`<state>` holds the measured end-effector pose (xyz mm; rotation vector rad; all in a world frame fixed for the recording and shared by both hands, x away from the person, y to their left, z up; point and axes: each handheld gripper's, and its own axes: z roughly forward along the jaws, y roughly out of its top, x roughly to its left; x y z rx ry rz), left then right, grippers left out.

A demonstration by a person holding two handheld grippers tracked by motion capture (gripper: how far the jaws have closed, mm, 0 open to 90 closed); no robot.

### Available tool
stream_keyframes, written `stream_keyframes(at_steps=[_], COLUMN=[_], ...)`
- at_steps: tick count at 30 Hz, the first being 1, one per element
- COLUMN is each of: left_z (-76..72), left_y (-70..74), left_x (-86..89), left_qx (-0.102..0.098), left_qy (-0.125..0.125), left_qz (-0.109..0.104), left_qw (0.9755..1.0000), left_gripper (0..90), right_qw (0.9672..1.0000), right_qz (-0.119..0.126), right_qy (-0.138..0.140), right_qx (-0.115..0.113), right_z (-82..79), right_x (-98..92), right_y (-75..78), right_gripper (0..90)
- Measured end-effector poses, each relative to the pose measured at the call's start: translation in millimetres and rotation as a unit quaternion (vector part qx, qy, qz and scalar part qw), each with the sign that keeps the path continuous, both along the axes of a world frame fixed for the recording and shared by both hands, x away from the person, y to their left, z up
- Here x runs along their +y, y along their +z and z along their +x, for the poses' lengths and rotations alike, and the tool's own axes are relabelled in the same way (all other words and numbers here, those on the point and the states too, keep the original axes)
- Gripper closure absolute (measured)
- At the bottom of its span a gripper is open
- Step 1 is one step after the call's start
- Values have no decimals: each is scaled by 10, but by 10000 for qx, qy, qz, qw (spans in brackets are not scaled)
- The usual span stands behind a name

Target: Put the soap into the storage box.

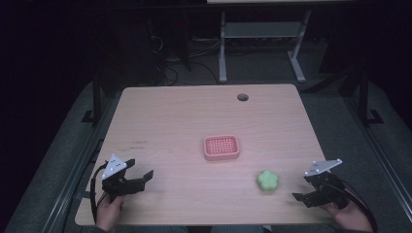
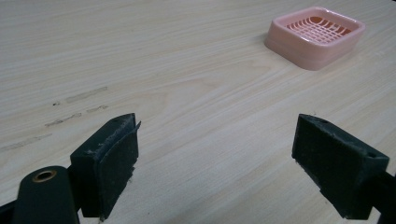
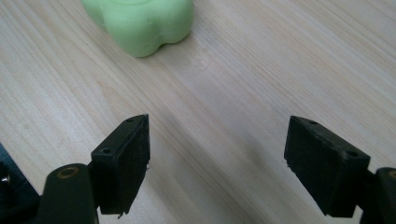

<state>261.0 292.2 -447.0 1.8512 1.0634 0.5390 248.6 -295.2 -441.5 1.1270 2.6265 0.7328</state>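
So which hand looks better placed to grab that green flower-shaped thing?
The right. Its tool sits open beside the green flower-shaped piece, which lies just ahead of its jaws. The left tool is far across the table.

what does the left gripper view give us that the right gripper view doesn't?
Left gripper view: the pink soap dish with its slatted grid, ahead and off to one side of the left gripper, plus faint scuff marks on the wood. Right gripper view: the green flower-shaped soap, ahead of the right gripper and cut off by the top edge. Shared: the light wooden table, and in each a pair of black jaws spread wide with nothing between them.
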Motion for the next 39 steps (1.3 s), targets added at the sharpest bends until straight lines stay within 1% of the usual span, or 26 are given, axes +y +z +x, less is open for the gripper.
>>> stream_keyframes(at_steps=[4, 5, 7, 8, 11, 14, 20, 24, 25, 32, 37, 38, 39], left_z=[-7, -10, -15, -20, -28, -28, -30, -35, -36, -35, -35, -36, -37], left_y=[-4, -6, -2, 1, 7, 2, 0, 2, 2, 2, 1, 1, 3], left_x=[2, 2, 6, 6, 7, 15, 21, 21, 20, 24, 24, 24, 23], left_qx=[16, 23, 16, -3, -26, 1, 15, -4, -2, 10, 4, 7, 13], left_qy=[1, 1, -20, -20, 2, 25, 33, 13, 26, 40, 32, 33, 29], left_qz=[6, 0, 25, 15, 11, 40, 54, 46, 43, 59, 53, 50, 42], left_qw=[10000, 10000, 10000, 10000, 10000, 10000, 10000, 10000, 10000, 10000, 10000, 10000, 10000], left_gripper=[142, 143, 143, 143, 143, 143, 143, 142, 143, 142, 143, 143, 143], right_qw=[10000, 10000, 9999, 9999, 9998, 9995, 9990, 9983, 9979, 9973, 9962, 9958, 9958], right_qz=[-24, -39, -60, -71, -79, -143, -201, -248, -297, -315, -374, -399, -399], right_qy=[27, 86, 83, 130, 182, 288, 391, 533, 579, 669, 781, 816, 816], right_qx=[25, 10, 27, 11, -4, -4, -21, -17, -6, 5, 70, 70, 70], right_z=[8, 13, 13, 19, 25, 46, 80, 113, 133, 180, 229, 245, 245], right_x=[47, 59, 75, 89, 137, 202, 285, 363, 402, 465, 567, 620, 620], right_y=[6, 9, 17, 23, 62, 95, 146, 172, 188, 244, 267, 273, 273], right_gripper=[221, 220, 220, 221, 220, 214, 213, 214, 214, 213, 205, 203, 203])
